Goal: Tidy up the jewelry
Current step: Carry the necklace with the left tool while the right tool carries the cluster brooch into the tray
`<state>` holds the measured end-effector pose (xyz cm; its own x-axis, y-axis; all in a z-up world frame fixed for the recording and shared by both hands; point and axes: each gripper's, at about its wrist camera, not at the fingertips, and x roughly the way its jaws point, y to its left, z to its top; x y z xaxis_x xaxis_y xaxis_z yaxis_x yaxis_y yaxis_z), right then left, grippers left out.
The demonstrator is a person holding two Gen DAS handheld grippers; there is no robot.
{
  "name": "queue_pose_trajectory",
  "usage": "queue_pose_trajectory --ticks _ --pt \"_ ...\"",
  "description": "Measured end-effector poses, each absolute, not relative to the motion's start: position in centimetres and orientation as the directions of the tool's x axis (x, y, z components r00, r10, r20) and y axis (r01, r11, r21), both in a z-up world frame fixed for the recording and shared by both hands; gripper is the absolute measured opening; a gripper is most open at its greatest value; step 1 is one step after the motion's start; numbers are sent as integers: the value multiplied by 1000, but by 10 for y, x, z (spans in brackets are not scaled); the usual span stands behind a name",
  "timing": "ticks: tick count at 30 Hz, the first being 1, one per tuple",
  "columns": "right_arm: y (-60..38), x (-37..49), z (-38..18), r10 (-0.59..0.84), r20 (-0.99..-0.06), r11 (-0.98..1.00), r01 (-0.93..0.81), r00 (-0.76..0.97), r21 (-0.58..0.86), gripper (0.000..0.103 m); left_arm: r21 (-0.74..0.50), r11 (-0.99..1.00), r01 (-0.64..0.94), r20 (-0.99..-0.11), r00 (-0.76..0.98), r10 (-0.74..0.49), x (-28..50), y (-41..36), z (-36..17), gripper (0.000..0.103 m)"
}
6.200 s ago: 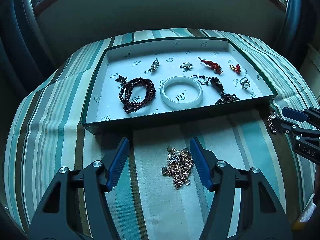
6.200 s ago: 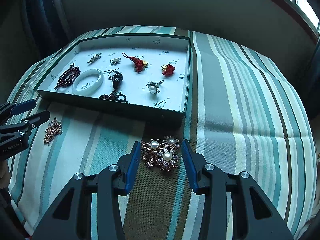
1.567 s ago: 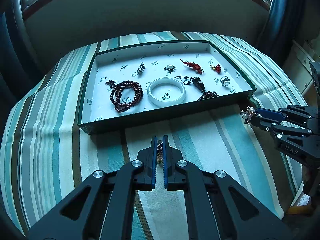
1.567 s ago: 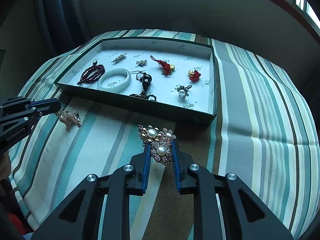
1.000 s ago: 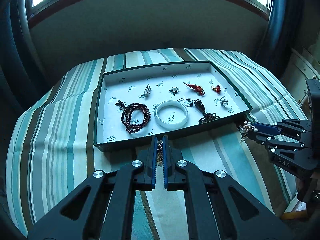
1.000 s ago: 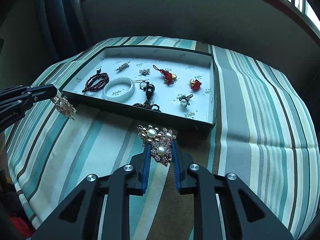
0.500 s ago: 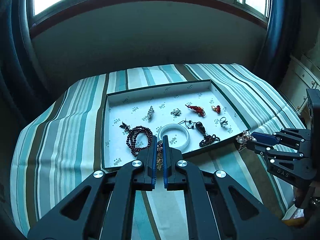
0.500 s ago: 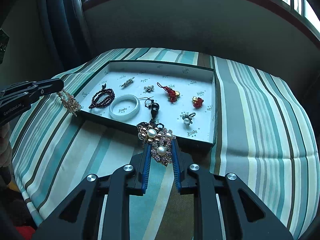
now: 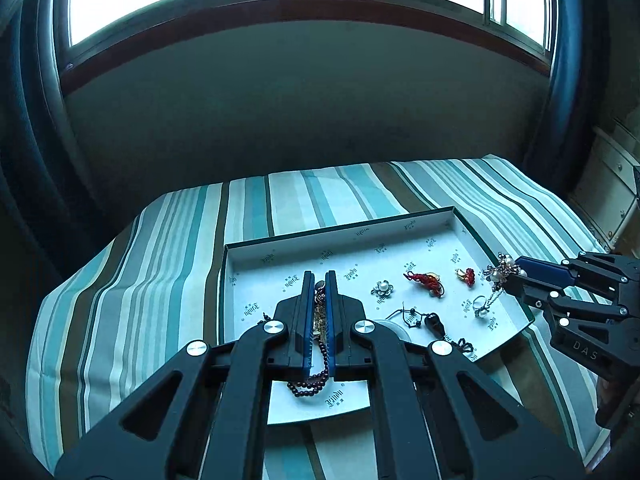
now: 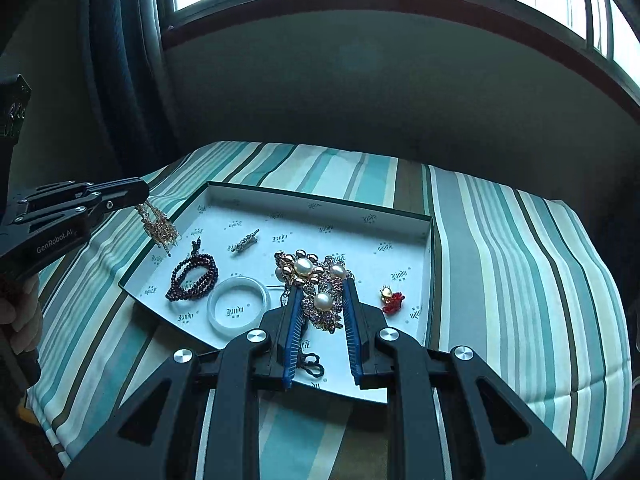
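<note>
My left gripper (image 9: 319,280): clenched on a thin gold-toned chain necklace (image 10: 157,222). In my own view only a sliver of chain shows between the blue pads; the right-wrist view shows it dangling in a bunch over the tray's left rim.
My right gripper (image 10: 320,294): clamped around a large gold-and-crystal floral brooch with three pearls (image 10: 316,282), which sticks up past the tips. Its lower part is hidden between the pads.
Tray: a shallow green-edged box with white printed lining (image 10: 320,204) on a teal, brown and cream striped cloth (image 10: 520,248). My own fingers cover its near edge in both views.
Dark red bead bracelet (image 10: 192,276): lies coiled at the tray's left. From the left wrist only a loop shows below my pads.
White jade-like bangle (image 10: 237,310): flat, just right of the beads. In the left view it is nearly all behind my finger.
Small silver pin (image 10: 245,241): toward the back wall; shape hard to make out.
Red knotted charm with gold bead (image 10: 391,298): right part of the tray, beside my right finger.
Black cord pendant (image 9: 434,322): partly behind my fingers in the right view.
Other small pieces: a pearl flower, a red tassel and a ring sit in the tray, too small to tell details.
Person's hand (image 10: 20,316): at the left edge, cut off.
</note>
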<state>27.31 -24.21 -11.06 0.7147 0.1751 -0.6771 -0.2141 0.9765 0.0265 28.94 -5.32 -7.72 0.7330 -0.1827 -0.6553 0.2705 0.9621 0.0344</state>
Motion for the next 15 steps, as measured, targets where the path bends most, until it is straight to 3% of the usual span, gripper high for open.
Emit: queue_pose_trajectory --ticks 15 --pt "-253 372 -147 109 -720 991 -135 686 21 21 33 974 226 -686 713 -142 379 -49 -120 5"
